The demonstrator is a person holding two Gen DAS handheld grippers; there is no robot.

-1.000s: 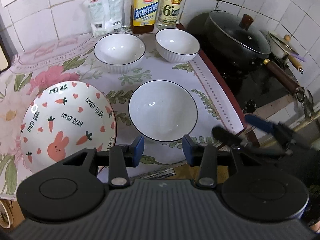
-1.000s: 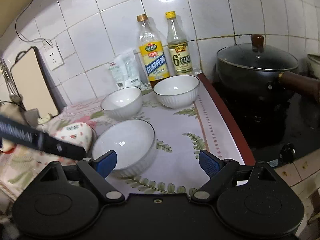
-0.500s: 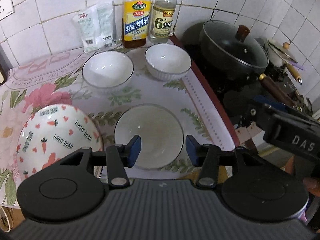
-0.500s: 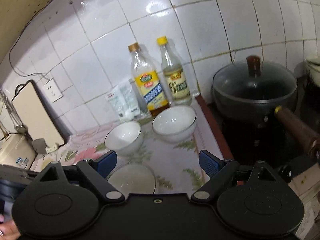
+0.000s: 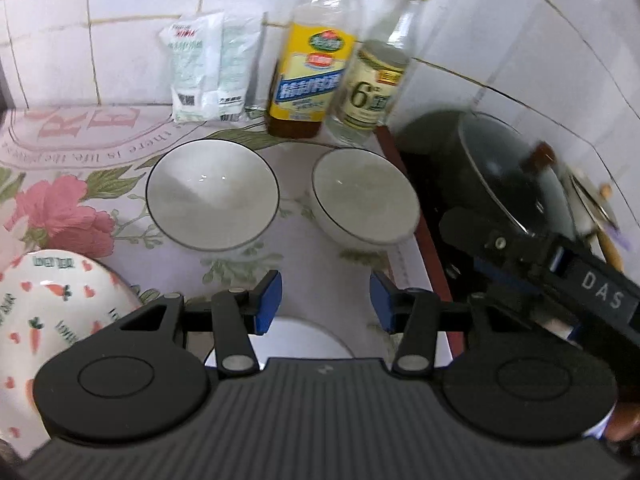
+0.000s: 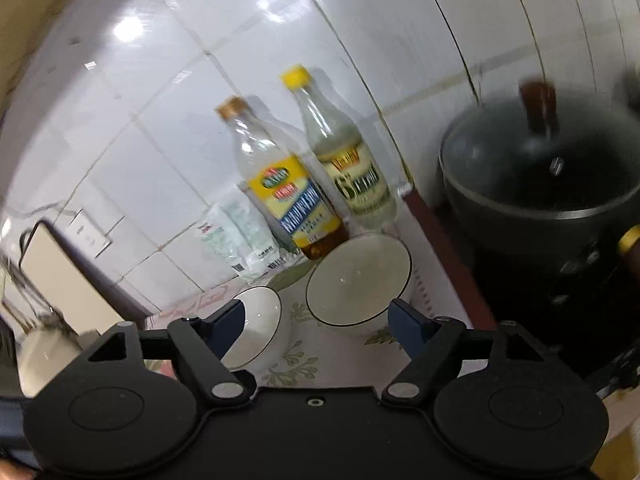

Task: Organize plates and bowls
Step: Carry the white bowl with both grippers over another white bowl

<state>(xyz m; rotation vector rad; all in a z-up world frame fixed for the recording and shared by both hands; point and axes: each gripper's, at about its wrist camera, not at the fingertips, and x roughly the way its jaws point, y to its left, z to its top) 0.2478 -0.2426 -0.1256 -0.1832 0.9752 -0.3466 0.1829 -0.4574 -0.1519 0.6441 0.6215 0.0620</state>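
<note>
White, dark-rimmed right bowl (image 6: 358, 280) lies beyond our right gripper (image 6: 316, 322), whose empty jaws are closing; our left gripper (image 5: 325, 300) hangs apart over the near bowl (image 5: 304, 340).

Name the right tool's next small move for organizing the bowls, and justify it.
Probably ease the right tool down and forward onto the near rim of the right white bowl. Its jaws are closing with nothing between them yet, and that bowl sits just ahead, apart from the left white bowl.
</note>
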